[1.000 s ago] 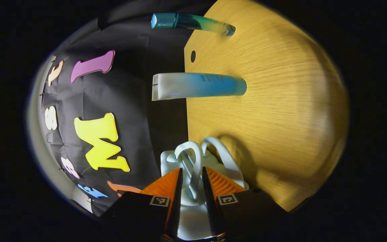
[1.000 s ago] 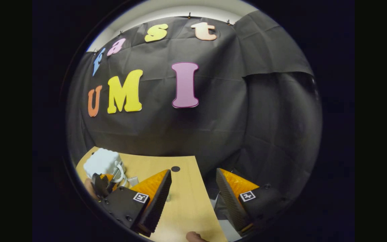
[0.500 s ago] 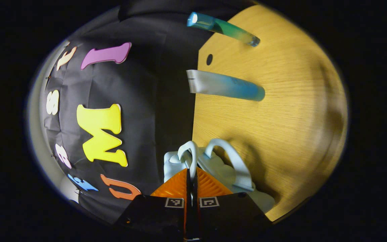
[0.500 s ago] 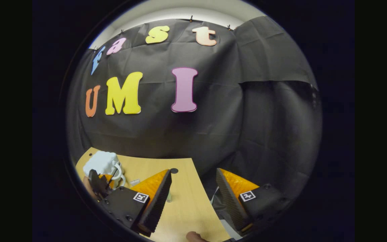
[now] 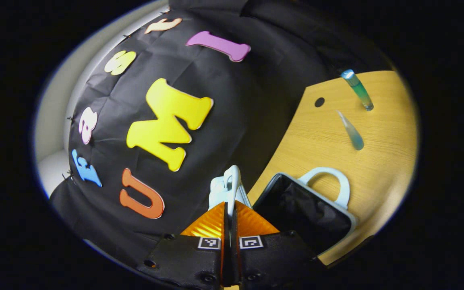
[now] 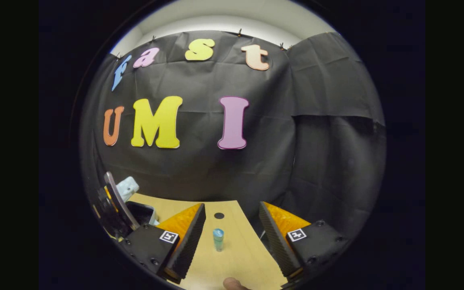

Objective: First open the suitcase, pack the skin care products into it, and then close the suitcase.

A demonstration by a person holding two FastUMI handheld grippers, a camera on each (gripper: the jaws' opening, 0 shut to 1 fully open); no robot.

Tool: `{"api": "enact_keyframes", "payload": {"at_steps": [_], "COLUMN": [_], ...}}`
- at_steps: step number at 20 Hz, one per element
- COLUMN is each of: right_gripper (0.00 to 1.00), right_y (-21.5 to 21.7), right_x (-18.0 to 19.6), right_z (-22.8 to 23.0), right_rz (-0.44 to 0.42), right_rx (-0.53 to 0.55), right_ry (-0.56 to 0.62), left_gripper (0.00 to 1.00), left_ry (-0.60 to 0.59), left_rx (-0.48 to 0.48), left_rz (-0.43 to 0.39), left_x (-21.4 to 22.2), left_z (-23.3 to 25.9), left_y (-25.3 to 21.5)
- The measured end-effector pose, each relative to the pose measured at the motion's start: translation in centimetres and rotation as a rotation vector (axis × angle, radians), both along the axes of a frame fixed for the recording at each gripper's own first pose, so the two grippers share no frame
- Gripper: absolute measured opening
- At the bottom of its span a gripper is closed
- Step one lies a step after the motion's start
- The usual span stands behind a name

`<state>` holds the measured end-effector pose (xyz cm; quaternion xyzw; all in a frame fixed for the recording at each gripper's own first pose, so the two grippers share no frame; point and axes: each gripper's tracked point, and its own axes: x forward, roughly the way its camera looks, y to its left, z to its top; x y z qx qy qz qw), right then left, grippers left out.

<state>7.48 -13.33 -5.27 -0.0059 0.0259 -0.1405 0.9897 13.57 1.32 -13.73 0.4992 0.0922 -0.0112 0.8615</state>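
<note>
In the left gripper view my left gripper (image 5: pixel 229 206) is shut on the white handle (image 5: pixel 232 181) of the pale suitcase's lid, which is swung up. The lower shell (image 5: pixel 338 215) lies open on the wooden table, showing a dark lining, its own handle (image 5: pixel 328 179) flat on the wood. Beyond it stand a teal-green tube (image 5: pixel 357 89) and a blue-white tube (image 5: pixel 351 132). In the right gripper view my right gripper (image 6: pixel 232 237) hangs open above the table, a small blue tube (image 6: pixel 218 239) upright between and beyond its fingers. The open suitcase (image 6: pixel 145 211) is at the far left.
The table (image 5: pixel 385 161) ends at the black cloth wall close behind the suitcase, and a round cable hole (image 5: pixel 319 102) sits near its back corner. A fingertip (image 6: pixel 232 284) shows at the bottom edge of the right gripper view.
My left gripper closed on the lid handle and swung the lid up, opening the suitcase. The right gripper stayed open and shifted slightly, bringing the blue tube between its fingers.
</note>
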Motion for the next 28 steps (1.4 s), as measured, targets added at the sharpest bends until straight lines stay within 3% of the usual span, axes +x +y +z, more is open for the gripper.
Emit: {"api": "enact_keyframes", "payload": {"at_steps": [4,9,14,21,28], "right_gripper": [0.80,0.80,0.79,0.80,0.80], "right_y": [5.5,11.9,16.9,21.5,24.0], "right_x": [0.4,1.0,1.2,0.7,0.2], "right_z": [0.2,1.0,1.9,2.5,1.8], "right_rz": [0.026,0.045,0.060,0.072,0.085], "right_rx": [0.015,0.007,-0.018,-0.074,-0.099], "right_ry": [0.011,0.015,0.022,0.037,0.075], "left_gripper": [0.03,0.03,0.02,0.03,0.03], "left_ry": [-0.055,-0.070,-0.054,0.061,0.232], "left_rx": [-0.064,-0.242,-0.299,-0.370,-0.537], "left_rz": [0.005,0.005,0.050,0.149,0.194], "left_x": [-1.0,-1.3,-0.6,0.2,0.7], "left_z": [3.1,4.4,3.2,-3.2,-12.4], "left_y": [6.0,13.7,22.5,33.0,37.3]}}
